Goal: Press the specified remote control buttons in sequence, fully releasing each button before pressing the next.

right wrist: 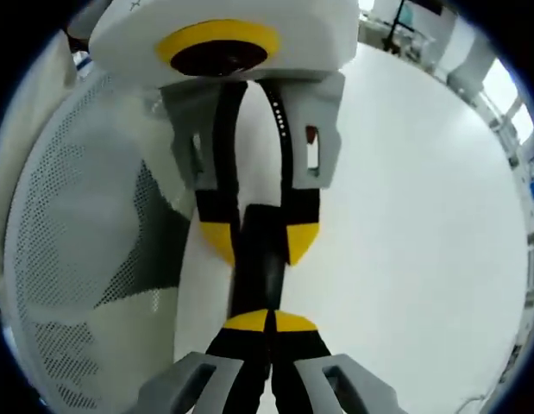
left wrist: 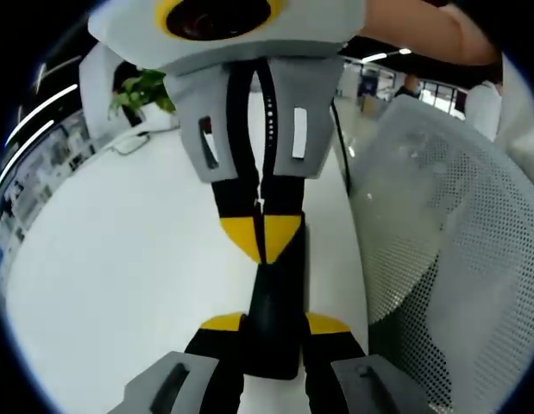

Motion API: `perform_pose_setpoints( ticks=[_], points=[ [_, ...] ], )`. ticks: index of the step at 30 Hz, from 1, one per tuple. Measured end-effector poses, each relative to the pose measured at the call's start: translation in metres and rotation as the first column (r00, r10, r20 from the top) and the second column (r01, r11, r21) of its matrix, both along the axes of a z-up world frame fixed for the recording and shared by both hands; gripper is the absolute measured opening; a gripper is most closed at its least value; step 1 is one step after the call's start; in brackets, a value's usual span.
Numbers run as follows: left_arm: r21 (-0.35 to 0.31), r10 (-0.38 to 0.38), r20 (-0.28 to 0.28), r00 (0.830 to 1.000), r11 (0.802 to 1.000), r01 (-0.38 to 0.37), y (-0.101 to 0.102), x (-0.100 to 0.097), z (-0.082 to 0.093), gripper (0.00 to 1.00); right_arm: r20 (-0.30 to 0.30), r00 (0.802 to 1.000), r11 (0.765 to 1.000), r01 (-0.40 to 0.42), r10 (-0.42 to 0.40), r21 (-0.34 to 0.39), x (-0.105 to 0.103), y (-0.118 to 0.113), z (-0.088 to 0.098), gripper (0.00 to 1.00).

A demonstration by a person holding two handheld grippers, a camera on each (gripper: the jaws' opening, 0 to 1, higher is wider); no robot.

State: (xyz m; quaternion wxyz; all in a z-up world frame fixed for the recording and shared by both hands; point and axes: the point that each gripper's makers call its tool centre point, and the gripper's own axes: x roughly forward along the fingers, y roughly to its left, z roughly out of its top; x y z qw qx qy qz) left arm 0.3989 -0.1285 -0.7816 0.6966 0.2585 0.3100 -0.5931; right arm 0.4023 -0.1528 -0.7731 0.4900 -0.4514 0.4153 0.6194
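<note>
While the left hand-held gripper [left wrist: 275, 323] comes up from the bottom of the left gripper view, its two yellow-tipped jaws sit on either side of a black remote control [left wrist: 277, 302] and squeeze it from both sides. The remote is long and dark, and it points away from the camera over the white tabletop [left wrist: 120, 259]. The right hand-held gripper [left wrist: 263, 237] comes down from the top of this view. Its two yellow tips are pushed together into one point, and that point touches the far end of the remote.

In the right gripper view, things are the other way round. The right hand-held gripper [right wrist: 270, 321] rises from the bottom with its jaws closed tight, with no gap between the yellow tips. The tips rest on the near end of the remote control [right wrist: 258, 267]. The left hand-held gripper [right wrist: 260, 241] hangs down from the top, and its yellow tips hold the remote between them, one on each side.

I cannot see the buttons on the remote, so I cannot tell which one is under the tips.

A white mesh chair back [left wrist: 448, 250] stands just beside the tabletop, on the right in the left gripper view and on the left [right wrist: 85, 250] in the right gripper view. A green plant [left wrist: 141, 90] sits far off on the tabletop, near the top left of the left gripper view.
</note>
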Motion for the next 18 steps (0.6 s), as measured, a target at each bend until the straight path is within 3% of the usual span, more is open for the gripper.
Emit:
perform_pose_setpoints(
  ticks=[18],
  points=[
    [-0.008, 0.0, 0.001, 1.0, 1.0, 0.0, 0.0004, 0.0016, -0.0004, 0.24, -0.013, 1.0, 1.0, 0.002, -0.003, -0.015, 0.001, 0.001, -0.0025, 0.0]
  ],
)
